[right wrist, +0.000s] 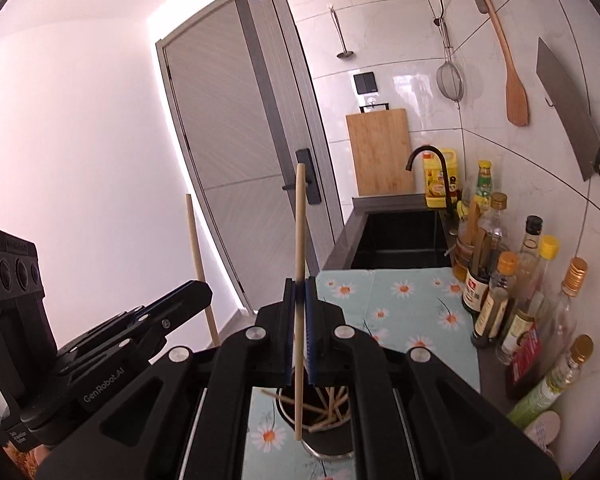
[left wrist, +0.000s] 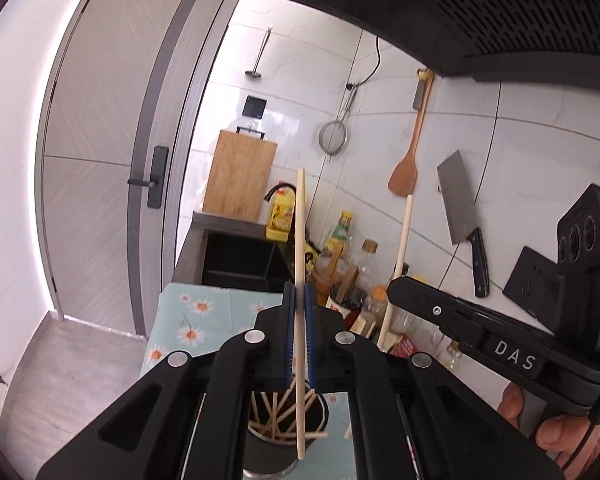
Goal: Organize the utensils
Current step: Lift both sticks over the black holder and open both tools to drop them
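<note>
My left gripper [left wrist: 299,300] is shut on a pale wooden chopstick [left wrist: 300,240] that stands nearly upright between its blue pads. Its lower end hangs above a dark round holder [left wrist: 320,412] with several chopsticks inside. My right gripper [right wrist: 299,300] is likewise shut on a second upright chopstick [right wrist: 299,232], above the same holder [right wrist: 332,436]. Each gripper shows in the other's view: the right one [left wrist: 396,284] at the right with its chopstick [left wrist: 402,248], the left one [right wrist: 204,292] at the left with its chopstick [right wrist: 198,264].
The holder stands on a daisy-print cloth [right wrist: 404,300] on the counter. Beyond lie a black sink [right wrist: 400,240] and faucet [right wrist: 428,160]. Several bottles [right wrist: 496,280] line the tiled wall at right. A cleaver [left wrist: 460,208], wooden spatula [left wrist: 408,160] and strainer [left wrist: 333,136] hang on it.
</note>
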`<act>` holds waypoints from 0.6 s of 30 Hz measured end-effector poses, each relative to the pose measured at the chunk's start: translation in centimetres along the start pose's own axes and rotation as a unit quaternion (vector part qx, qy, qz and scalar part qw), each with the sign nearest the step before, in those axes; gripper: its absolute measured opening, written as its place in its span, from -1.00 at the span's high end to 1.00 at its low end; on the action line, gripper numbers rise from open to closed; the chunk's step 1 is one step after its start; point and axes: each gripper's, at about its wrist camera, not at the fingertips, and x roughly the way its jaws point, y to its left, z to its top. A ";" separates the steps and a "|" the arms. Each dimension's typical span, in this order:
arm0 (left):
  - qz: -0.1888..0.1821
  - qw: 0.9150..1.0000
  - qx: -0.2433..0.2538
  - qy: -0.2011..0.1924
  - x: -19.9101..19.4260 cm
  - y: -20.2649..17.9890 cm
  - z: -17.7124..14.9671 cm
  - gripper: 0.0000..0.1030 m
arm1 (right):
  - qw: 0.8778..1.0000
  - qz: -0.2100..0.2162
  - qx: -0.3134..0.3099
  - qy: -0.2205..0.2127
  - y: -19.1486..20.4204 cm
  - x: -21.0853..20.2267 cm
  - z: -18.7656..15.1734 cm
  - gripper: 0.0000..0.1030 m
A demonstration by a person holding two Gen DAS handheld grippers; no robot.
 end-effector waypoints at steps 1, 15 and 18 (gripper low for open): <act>-0.005 1.000 -0.004 -0.005 0.3 0.2 0.1 0.92 | 1.000 0.004 0.005 -0.010 -0.4 0.4 0.1 0.89; 0.000 1.000 -0.019 -0.012 4.7 2.8 -3.0 0.92 | 1.000 -0.007 0.003 0.015 -3.1 5.7 -2.5 0.88; -0.005 1.000 -0.021 -0.007 5.2 3.1 -3.5 0.89 | 1.000 -0.002 0.004 0.022 -3.2 6.2 -3.1 0.88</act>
